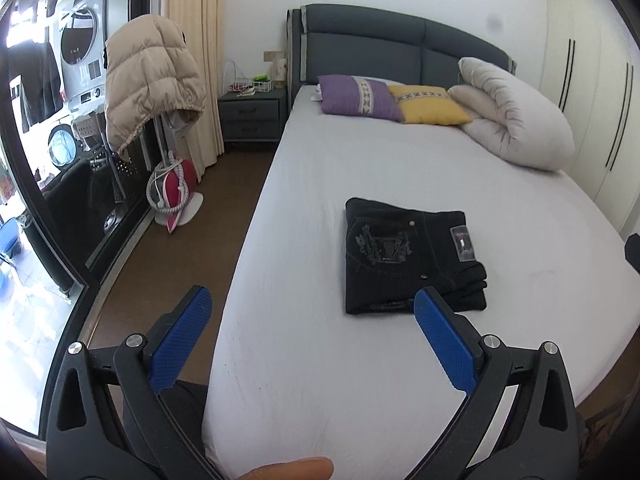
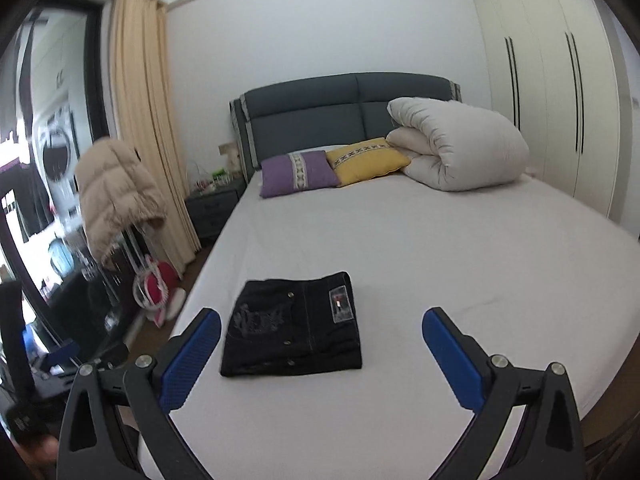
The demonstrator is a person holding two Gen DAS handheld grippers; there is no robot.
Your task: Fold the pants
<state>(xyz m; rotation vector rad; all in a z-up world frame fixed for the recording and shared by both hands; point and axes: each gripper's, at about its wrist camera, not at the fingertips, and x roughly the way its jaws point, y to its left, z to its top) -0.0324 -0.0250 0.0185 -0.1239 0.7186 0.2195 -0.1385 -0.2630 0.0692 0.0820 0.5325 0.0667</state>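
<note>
1. The pair of black denim pants (image 1: 412, 258) lies folded into a compact rectangle on the white-sheeted bed (image 1: 340, 360), near the foot end and well apart from the pillows. A back pocket with pale embroidery and a small rectangular label face up.
2. The left gripper (image 1: 312, 312) has its blue-padded fingers (image 1: 182, 336) spread wide and holds nothing. It hangs over the near corner of the bed, with the right-hand finger's tip overlapping the pants' near edge in the left wrist view; I cannot tell whether it touches the cloth.
3. The right gripper (image 2: 320, 334) is likewise wide apart and empty, above the sheet. In the right wrist view the folded pants (image 2: 294, 330) show between its fingers, closer to the left-hand blue pad (image 2: 192, 360).
4. At the head of the bed, a purple cushion (image 1: 358, 96) and a yellow cushion (image 1: 428, 104) lie side by side, with a rolled white duvet (image 1: 516, 116) just beside them against the dark grey padded headboard (image 1: 380, 44).
5. A beige puffer jacket (image 1: 152, 80) hangs on a stand on the brown floor left of the bed.
6. A fingertip (image 1: 296, 470) shows at the bottom edge of the left wrist view.
</note>
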